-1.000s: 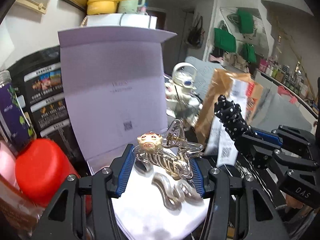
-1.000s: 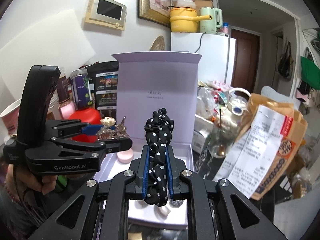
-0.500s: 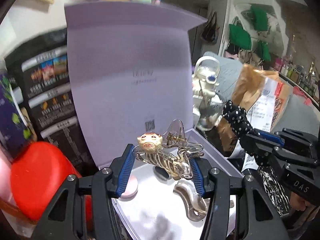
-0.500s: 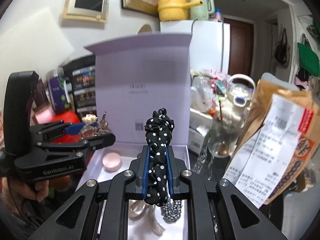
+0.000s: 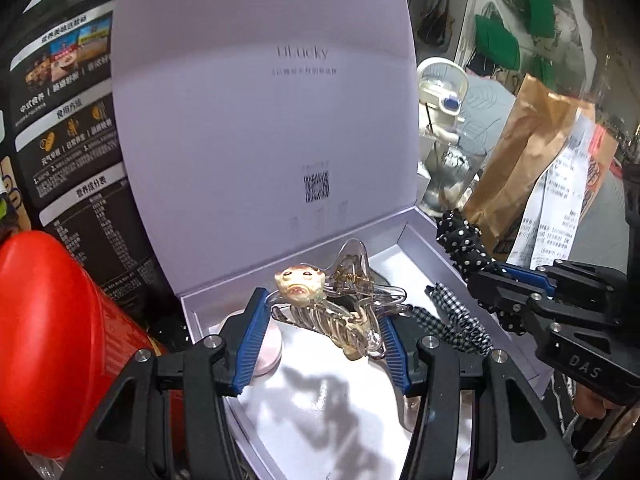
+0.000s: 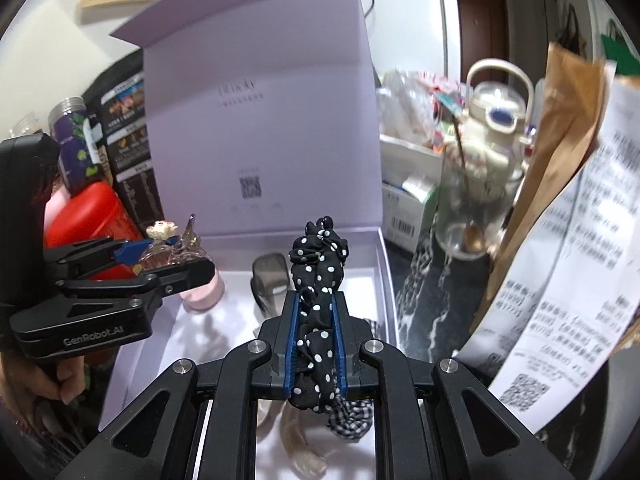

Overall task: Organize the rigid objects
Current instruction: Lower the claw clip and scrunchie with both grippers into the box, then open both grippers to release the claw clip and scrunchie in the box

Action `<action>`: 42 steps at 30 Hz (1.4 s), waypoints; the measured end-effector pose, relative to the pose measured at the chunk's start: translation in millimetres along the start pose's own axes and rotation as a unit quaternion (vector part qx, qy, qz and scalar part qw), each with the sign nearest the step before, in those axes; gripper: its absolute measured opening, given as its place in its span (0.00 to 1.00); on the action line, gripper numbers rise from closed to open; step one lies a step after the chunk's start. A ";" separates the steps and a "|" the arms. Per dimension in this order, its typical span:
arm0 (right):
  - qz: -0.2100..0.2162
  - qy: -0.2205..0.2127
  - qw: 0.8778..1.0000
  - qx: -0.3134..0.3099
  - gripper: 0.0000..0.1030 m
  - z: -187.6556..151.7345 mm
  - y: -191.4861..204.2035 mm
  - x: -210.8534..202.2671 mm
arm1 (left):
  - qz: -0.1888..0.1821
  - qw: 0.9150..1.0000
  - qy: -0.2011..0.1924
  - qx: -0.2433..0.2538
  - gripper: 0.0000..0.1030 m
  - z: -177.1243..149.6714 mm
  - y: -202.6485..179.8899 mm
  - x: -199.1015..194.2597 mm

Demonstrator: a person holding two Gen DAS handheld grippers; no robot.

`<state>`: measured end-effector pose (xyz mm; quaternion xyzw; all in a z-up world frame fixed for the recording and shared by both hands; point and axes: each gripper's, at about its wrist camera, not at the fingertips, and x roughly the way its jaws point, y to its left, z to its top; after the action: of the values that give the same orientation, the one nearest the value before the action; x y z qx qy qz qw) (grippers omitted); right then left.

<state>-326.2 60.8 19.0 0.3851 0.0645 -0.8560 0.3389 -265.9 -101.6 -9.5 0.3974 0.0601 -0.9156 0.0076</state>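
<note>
My left gripper (image 5: 320,336) is shut on a clear hair claw clip (image 5: 340,312) with a small cream figure on it, held above the left part of an open lilac box (image 5: 424,236). My right gripper (image 6: 316,340) is shut on a black polka-dot scrunchie (image 6: 318,276), held over the box's right part (image 6: 384,264). The left gripper (image 6: 160,264) with the clip (image 6: 176,240) also shows in the right wrist view, and the scrunchie (image 5: 464,244) in the left one. Inside the box lie a pink round case (image 6: 204,292), a grey clip (image 6: 272,280), a checkered scrunchie (image 5: 456,320) and a beige clip (image 6: 296,444).
The box lid (image 5: 260,120) stands upright behind. A red container (image 5: 52,340) and dark packets (image 5: 72,140) crowd the left. On the right stand a glass jar with a white bottle (image 6: 480,184) and a brown paper bag with a receipt (image 6: 576,240). A hand (image 6: 44,376) holds the left gripper.
Both grippers have come down and forward toward the open box, each still holding its item. The box interior and its contents now show much larger below them.
</note>
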 end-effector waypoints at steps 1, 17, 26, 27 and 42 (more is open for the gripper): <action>0.000 0.006 1.000 0.003 0.15 -2.0 -1.6 4.1 | 0.001 1.000 0.003 0.001 0.51 0.2 1.6 0.6; -0.010 0.048 0.999 0.010 0.15 -14.5 -9.6 32.6 | 0.003 0.998 0.062 0.020 0.51 -13.7 -8.8 30.3; -0.014 0.061 0.998 0.012 0.16 -16.1 -12.6 37.0 | 0.005 0.996 0.092 0.008 0.51 -14.1 -3.0 37.4; -0.014 0.062 0.998 0.013 0.16 -16.0 -12.8 37.0 | 0.004 0.996 0.093 0.006 0.51 -14.0 -2.3 37.8; -0.020 0.066 0.998 0.008 0.30 -14.6 -11.2 34.0 | 0.011 0.993 0.113 0.010 0.51 -12.3 -1.8 44.5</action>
<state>-340.4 56.8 -16.7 0.4417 0.0874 -0.8358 0.3141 -287.4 -96.8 -50.1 0.4990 0.0472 -0.8653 0.0070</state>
